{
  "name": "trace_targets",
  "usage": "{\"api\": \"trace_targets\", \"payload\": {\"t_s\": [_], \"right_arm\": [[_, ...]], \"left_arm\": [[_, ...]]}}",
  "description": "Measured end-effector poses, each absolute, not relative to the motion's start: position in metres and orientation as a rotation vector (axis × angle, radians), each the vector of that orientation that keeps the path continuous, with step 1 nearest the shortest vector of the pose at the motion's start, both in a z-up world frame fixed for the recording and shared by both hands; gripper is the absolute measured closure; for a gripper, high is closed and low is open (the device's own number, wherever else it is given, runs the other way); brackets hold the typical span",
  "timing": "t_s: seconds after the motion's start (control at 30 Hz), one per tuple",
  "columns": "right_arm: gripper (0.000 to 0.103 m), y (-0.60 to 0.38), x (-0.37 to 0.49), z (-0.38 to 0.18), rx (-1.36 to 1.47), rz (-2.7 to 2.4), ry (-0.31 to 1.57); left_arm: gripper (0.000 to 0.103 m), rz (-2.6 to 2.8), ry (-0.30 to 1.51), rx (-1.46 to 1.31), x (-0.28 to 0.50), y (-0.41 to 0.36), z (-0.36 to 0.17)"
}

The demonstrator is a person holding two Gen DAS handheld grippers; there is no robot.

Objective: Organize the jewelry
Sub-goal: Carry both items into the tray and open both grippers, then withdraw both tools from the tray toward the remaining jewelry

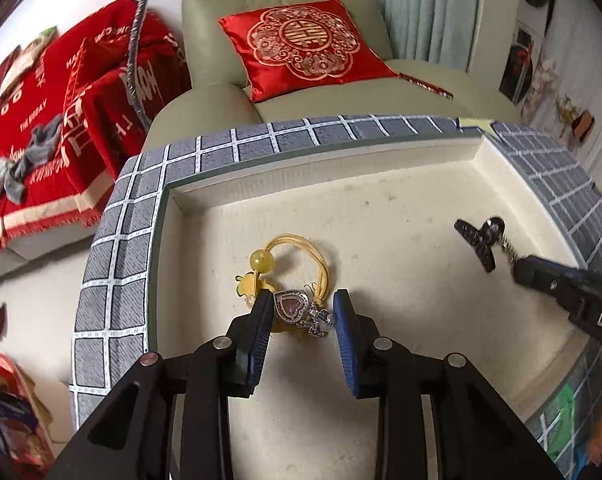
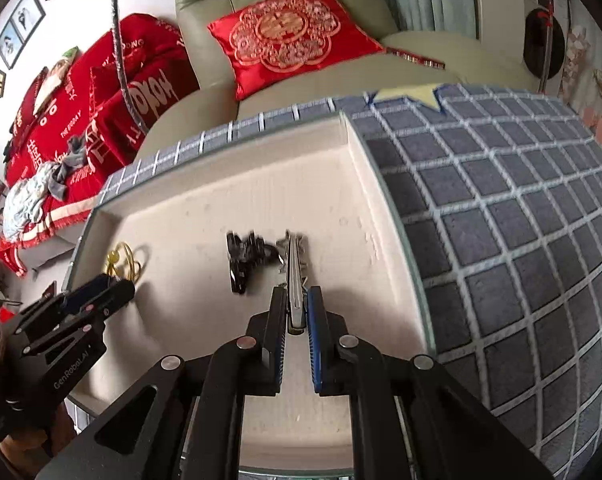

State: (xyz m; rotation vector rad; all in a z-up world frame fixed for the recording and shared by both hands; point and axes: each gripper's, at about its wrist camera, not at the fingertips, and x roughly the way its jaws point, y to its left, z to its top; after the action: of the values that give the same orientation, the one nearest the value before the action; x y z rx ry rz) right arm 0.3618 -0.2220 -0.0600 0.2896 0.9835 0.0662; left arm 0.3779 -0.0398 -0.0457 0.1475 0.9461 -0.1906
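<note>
Left wrist view: the left gripper [image 1: 301, 312] stands wide open over the cream tray [image 1: 381, 216], its fingers flanking a heart pendant [image 1: 291, 306] without closing on it. The pendant is silver-rimmed with a pink stone, its long axis running from 10 o'clock to 4 o'clock into a sparkly silver bail. It lies on a yellow cord [image 1: 301, 256] looped toward 12 o'clock, with a yellow bead [image 1: 260, 258] at 11 o'clock. At 2 o'clock lies a black clip [image 1: 479, 242]; the right gripper [image 1: 519, 268] enters from 3 o'clock, tips on a thin silver piece beside the clip, but the opening of its jaws cannot be told here.

Right wrist view: the right gripper [image 2: 297, 300] is nearly closed on a slim silver hairpin [image 2: 295, 276], long axis pointing to 12 o'clock, with ornate silver work at the far end. The clip [image 2: 243, 258] lies just left of it. At 9 o'clock the left gripper [image 2: 113, 286] hides the pendant; only the cord [image 2: 125, 260] shows.
</note>
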Motion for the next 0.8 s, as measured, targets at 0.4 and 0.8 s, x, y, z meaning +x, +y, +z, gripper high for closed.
{"api": "trace_targets", "payload": {"t_s": [0.4, 0.8], "right_arm": [[0.053, -0.222, 0.353, -0.040, 0.374, 0.123, 0.935], [0.027, -0.221, 0.313, 0.001, 0.403, 0.144, 0.851]], "left_arm": [[0.014, -0.170, 0.925, 0.113, 0.376, -0.036, -0.044], [0.000, -0.168, 0.830, 0.056, 0.353, -0.020, -0.012]]}}
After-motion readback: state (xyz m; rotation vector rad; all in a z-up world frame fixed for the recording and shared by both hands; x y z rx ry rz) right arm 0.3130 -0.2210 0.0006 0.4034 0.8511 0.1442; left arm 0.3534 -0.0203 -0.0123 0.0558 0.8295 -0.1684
